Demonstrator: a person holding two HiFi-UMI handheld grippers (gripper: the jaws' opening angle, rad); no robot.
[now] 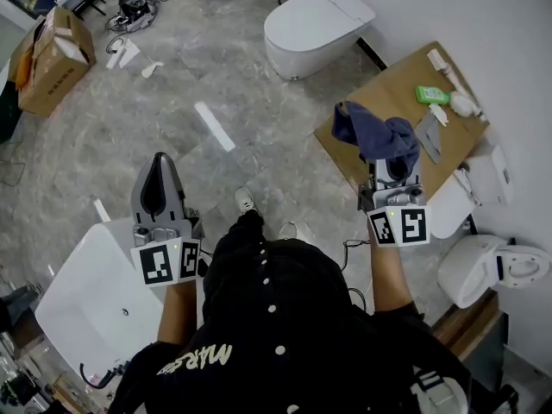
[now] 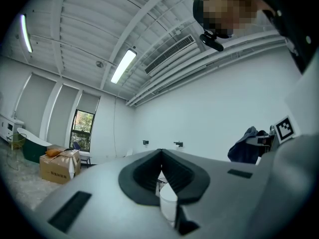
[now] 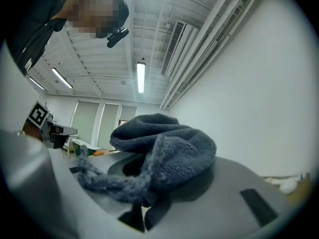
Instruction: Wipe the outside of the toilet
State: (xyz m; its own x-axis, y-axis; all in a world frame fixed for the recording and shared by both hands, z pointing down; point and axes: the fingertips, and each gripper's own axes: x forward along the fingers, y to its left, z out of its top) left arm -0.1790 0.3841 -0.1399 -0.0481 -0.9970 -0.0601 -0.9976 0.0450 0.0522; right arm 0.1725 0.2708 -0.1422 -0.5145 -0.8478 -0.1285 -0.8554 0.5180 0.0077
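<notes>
In the head view we hold the left gripper [image 1: 159, 166] over the floor [image 1: 172, 102], fingers pressed together and empty, and the right gripper [image 1: 392, 169] clamped on a blue cloth [image 1: 379, 134], while the white toilet [image 1: 315, 26] stands well ahead, apart from both. In the left gripper view our fingers [image 2: 144, 172] meet at the tips with nothing between them. In the right gripper view the cloth [image 3: 167, 151] is pinched between our fingers and heaps over them.

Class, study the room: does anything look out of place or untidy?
Yes: white scraps lie strewn on the floor beside the cardboard box, and a tangle of cables sits loose further back.
</notes>
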